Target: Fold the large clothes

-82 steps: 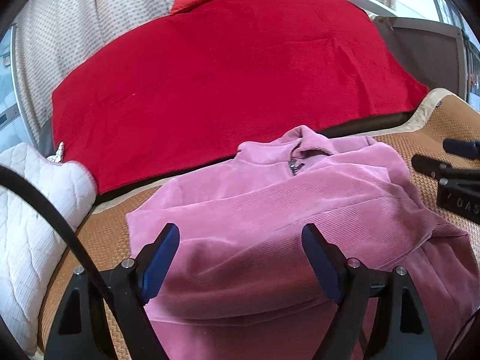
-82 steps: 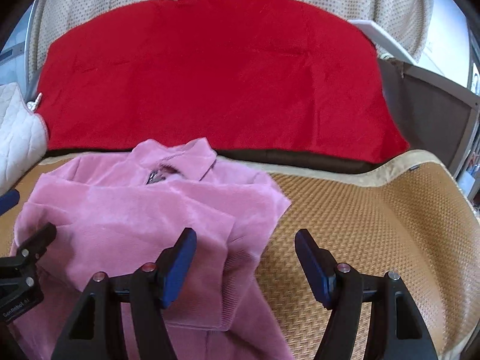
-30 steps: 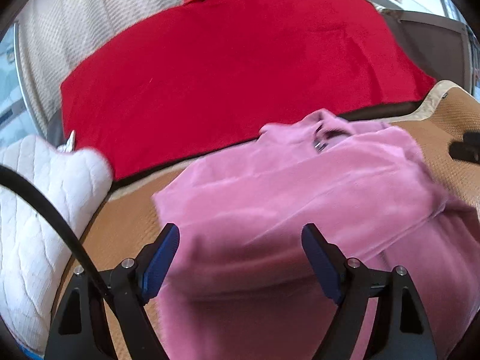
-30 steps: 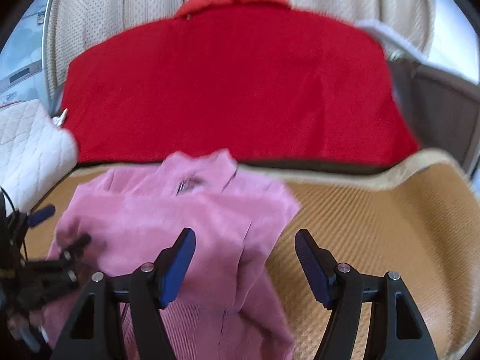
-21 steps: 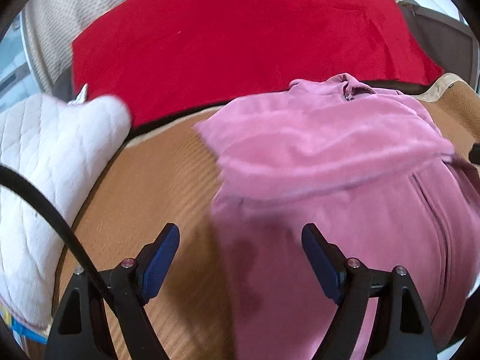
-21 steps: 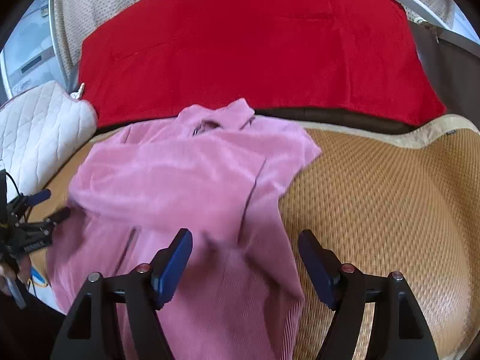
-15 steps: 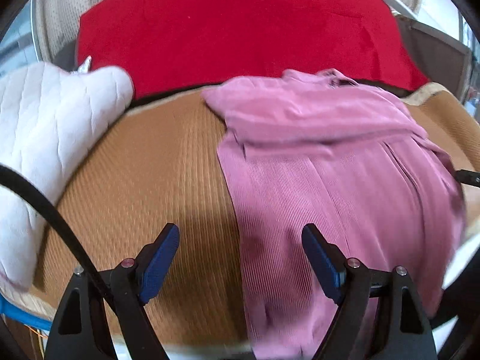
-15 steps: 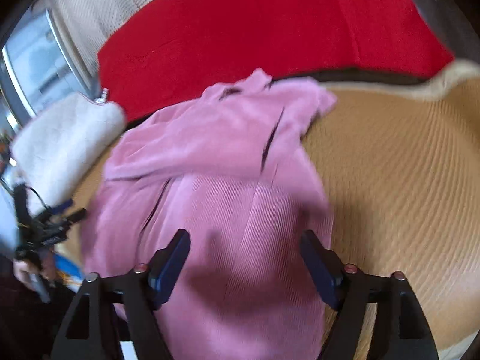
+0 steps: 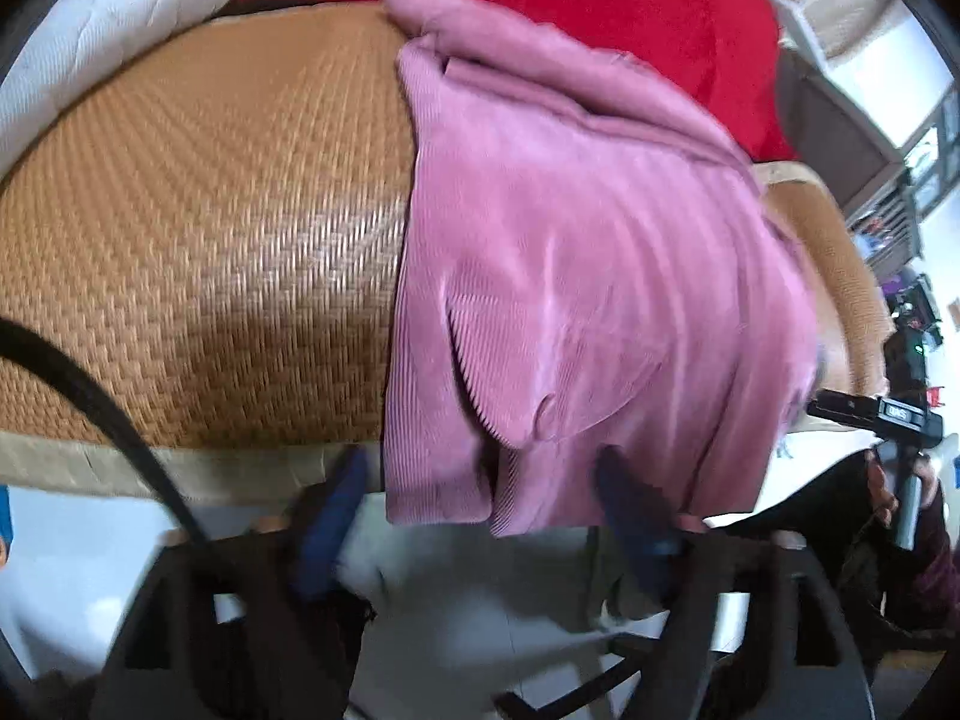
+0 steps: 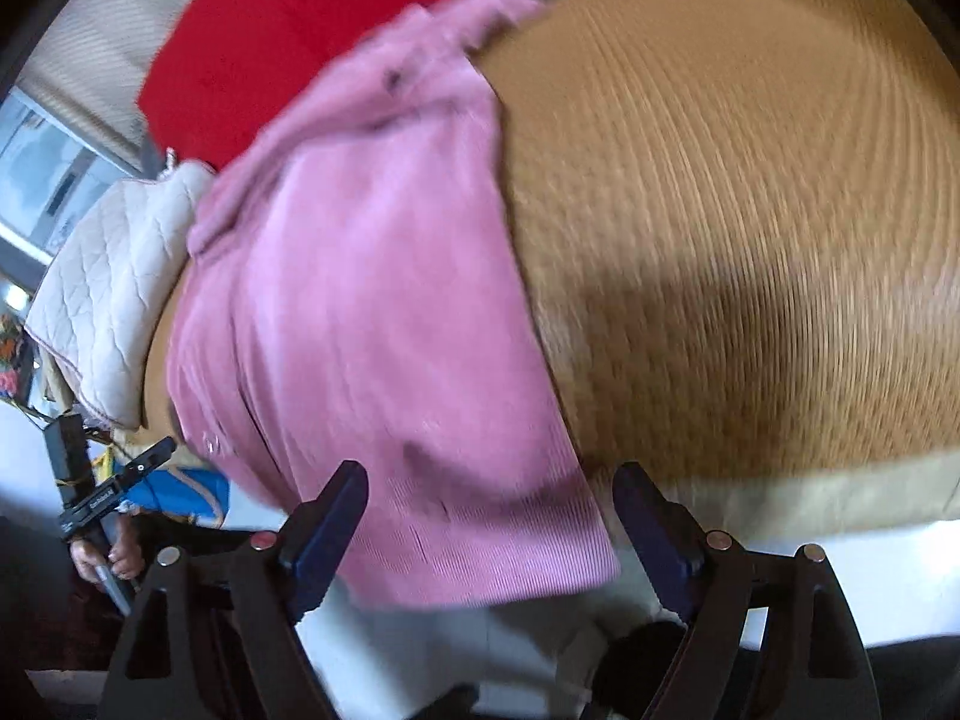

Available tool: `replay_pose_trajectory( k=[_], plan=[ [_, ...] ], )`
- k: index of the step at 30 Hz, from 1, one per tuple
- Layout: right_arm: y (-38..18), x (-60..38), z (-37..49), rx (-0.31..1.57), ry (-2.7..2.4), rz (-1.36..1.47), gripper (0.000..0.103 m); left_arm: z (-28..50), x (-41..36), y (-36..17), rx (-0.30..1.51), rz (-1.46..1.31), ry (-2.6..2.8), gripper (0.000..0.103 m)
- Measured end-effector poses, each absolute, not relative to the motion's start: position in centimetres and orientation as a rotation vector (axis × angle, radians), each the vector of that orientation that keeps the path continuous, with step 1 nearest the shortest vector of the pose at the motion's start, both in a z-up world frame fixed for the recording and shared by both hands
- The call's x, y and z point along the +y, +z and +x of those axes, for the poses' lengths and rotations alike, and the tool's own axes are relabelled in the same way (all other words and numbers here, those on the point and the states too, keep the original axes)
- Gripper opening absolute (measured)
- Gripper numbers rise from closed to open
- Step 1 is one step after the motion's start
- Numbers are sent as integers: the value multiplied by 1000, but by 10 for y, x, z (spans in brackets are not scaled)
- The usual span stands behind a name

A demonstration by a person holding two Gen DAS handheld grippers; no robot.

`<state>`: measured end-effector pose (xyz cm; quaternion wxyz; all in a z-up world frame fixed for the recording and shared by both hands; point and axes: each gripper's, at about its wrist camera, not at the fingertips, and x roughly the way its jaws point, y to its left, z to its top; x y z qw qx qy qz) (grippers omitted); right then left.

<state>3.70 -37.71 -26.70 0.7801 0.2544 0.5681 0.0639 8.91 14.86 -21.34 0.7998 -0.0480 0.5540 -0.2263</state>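
I am looking down on a woven mat [image 9: 198, 192] where the pink corduroy jacket [image 9: 588, 252] is lying, its hem hanging over the near edge. My left hand-held gripper [image 9: 480, 516] and right hand-held gripper [image 10: 489, 516] are both standing wide with nothing clamped, each straddling that hem. I am finding no legible writing; the label on the other gripper's body is too blurred.

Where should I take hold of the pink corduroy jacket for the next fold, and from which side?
Probably the hem of the pink corduroy jacket, where it hangs over the near edge of the woven rattan mat. That edge dangles free, so come from the near side, one pad above and one below. Left tongs at the left hem corner, right tongs at the right; both are open.
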Motion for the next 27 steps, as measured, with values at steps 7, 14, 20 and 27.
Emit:
replay_pose_trajectory(
  k=[7, 14, 20, 27],
  plan=[
    [-296, -388, 33, 1328, 124, 596, 86, 109, 129, -239, 1279, -119, -475, 81],
    [-319, -367, 51, 1360, 182, 596, 88, 107, 123, -254, 1296, -160, -495, 79],
    [-321, -331, 54, 1366, 282, 569, 89, 102, 136, -256, 1302, -223, -522, 63],
    [-314, -314, 52, 1296, 357, 652, 87, 96, 124, -276, 1371, -189, -508, 69]
  ],
)
